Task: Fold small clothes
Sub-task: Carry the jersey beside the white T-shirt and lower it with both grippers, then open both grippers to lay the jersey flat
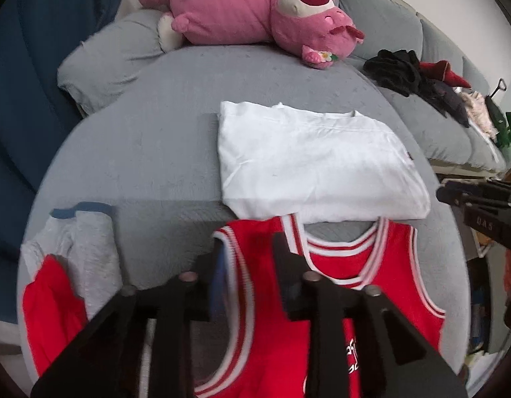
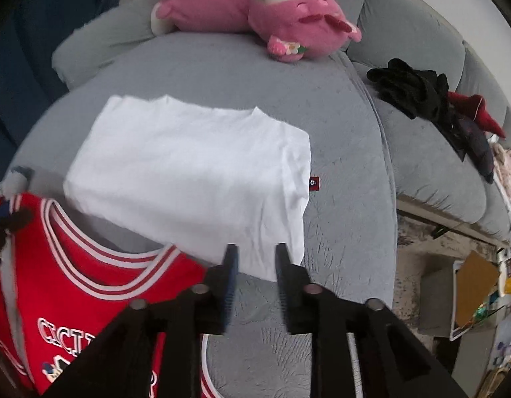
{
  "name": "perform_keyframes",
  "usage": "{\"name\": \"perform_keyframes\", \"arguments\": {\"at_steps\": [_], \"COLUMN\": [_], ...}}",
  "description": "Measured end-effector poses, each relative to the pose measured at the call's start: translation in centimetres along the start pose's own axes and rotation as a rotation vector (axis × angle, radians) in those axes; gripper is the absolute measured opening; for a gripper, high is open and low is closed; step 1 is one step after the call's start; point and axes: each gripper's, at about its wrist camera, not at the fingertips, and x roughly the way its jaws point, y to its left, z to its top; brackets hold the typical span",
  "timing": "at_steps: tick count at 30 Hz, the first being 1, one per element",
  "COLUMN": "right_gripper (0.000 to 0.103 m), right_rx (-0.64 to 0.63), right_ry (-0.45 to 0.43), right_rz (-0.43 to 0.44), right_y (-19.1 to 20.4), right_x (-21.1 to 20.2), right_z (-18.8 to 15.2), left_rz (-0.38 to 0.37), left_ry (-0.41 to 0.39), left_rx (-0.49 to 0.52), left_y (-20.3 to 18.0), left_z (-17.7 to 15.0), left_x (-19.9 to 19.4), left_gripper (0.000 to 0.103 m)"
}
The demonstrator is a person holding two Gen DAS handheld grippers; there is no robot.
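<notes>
A red basketball jersey (image 1: 348, 265) with white trim lies flat on the near part of the grey sofa cushion (image 1: 156, 132). My left gripper (image 1: 250, 252) is open, and the jersey's left shoulder strap lies between its fingers. In the right wrist view the jersey (image 2: 89, 285) lies at the lower left. My right gripper (image 2: 257, 255) is open with nothing between its fingers, hovering over the cushion beside the jersey's right shoulder. It also shows at the right edge of the left wrist view as the right gripper (image 1: 474, 199). A folded white T-shirt (image 1: 315, 165) (image 2: 195, 172) lies just beyond the jersey.
A grey and red garment (image 1: 73, 252) lies crumpled at the near left. A pink plush toy (image 1: 248, 13) rests at the back of the cushion. A pile of dark clothes (image 2: 427, 99) sits on the sofa to the right. Boxes and clutter (image 2: 471, 292) stand on the floor past the cushion's right edge.
</notes>
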Motion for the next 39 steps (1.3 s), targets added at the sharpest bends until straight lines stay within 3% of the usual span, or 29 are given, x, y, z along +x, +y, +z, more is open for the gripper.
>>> {"name": "perform_keyframes", "arguments": {"at_steps": [2, 4, 6, 8, 16, 22, 28, 34, 39], "right_gripper": [0.029, 0.034, 0.036, 0.036, 0.036, 0.036, 0.036, 0.036, 0.036], "right_rx": [-0.016, -0.037, -0.045, -0.081, -0.141, -0.119, -0.045, -0.021, -0.036], "right_ry": [0.011, 0.022, 0.027, 0.017, 0.055, 0.072, 0.102, 0.081, 0.074], "right_rz": [0.025, 0.053, 0.086, 0.107, 0.086, 0.085, 0.141, 0.192, 0.183], "right_y": [0.1, 0.8, 1.3, 2.1, 2.7, 2.0, 0.9, 0.5, 0.8], "right_x": [-0.6, -1.5, -2.3, -3.4, -2.1, 0.8, 3.8, 4.9, 6.2], "right_z": [-0.6, -1.9, -3.2, -4.7, -6.7, -6.1, -5.3, -4.6, -4.0], "left_rz": [-0.019, -0.024, -0.028, -0.045, -0.081, -0.142, -0.230, -0.186, -0.106], "left_ry": [-0.001, -0.011, -0.008, 0.012, 0.214, 0.297, 0.355, 0.489, 0.465], "left_rx": [0.015, 0.041, 0.044, 0.036, 0.110, 0.198, 0.238, 0.388, 0.437], "left_y": [-0.2, -0.8, -1.0, -1.3, -2.1, -1.1, -0.8, -1.6, -0.5], "left_z": [0.0, 0.2, 0.6, 1.3, 2.0, 1.7, 2.7, 2.0, 2.4], "left_x": [-0.6, -1.3, -1.6, -1.3, 4.1, 3.9, 3.6, 5.7, 3.9], "left_gripper": [0.042, 0.046, 0.049, 0.060, 0.082, 0.085, 0.086, 0.086, 0.089]}}
